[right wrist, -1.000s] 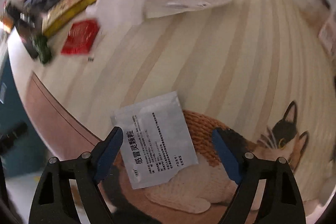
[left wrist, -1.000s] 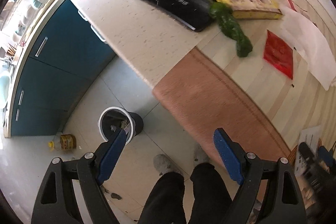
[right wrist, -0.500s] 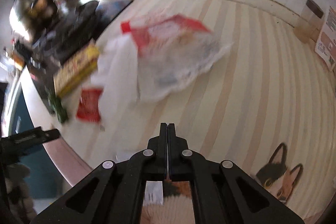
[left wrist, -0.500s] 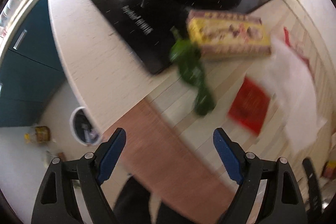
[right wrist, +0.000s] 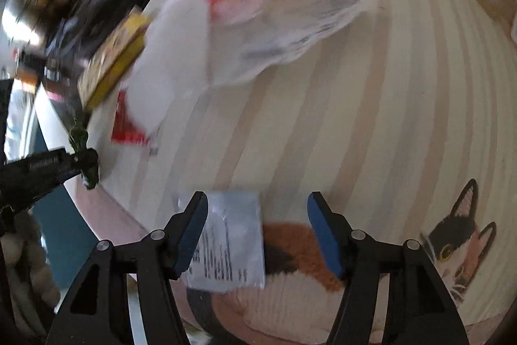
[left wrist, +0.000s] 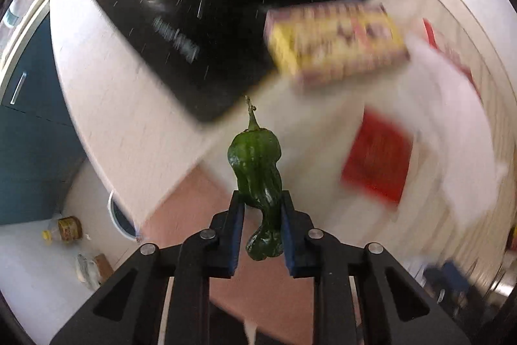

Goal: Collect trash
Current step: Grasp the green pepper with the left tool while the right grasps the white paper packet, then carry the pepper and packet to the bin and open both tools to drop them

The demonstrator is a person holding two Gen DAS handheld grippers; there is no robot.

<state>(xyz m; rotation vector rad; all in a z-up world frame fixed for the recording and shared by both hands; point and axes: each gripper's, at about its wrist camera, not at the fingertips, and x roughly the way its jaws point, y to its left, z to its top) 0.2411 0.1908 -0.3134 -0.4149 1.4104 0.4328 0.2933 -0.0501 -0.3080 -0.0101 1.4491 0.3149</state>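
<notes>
Little writing can be read here. The white lettering on the black stove top (left wrist: pixel 181 31) is smeared by blur, and the print on the yellow box (left wrist: pixel 336 44) is just as unclear. The silver packet (right wrist: pixel 232 241) carries rows of dark small print, too fine and blurred for me to make out.

My left tongs (left wrist: pixel 260 227) are closed on a wrinkled green pepper (left wrist: pixel 258 164). The blue pads (left wrist: pixel 237 231) press its narrow lower part from both sides, its curled tip hangs down between them, and the fat upper end with the stem sticks out forward beyond the tips. The pepper is held up above the counter's edge, with the red packet (left wrist: pixel 378 160) and a white plastic bag (left wrist: pixel 452 125) lying on the striped mat (left wrist: pixel 310 115) off to the right. Down on the floor, partly hidden under the counter's rim, sits a round bin (left wrist: pixel 121 215), with a bottle (left wrist: pixel 64 230) lying near it.

My right tongs (right wrist: pixel 258 228) stand wide open with nothing between them. The silver packet lies on the mat just behind the left pad, overlapping the cat picture (right wrist: pixel 452 251) printed there. Farther off lies a red and white bag (right wrist: pixel 274 8). At the left edge of that view, my left tongs (right wrist: pixel 48 170) show with the pepper (right wrist: pixel 82 147) in their tips.
</notes>
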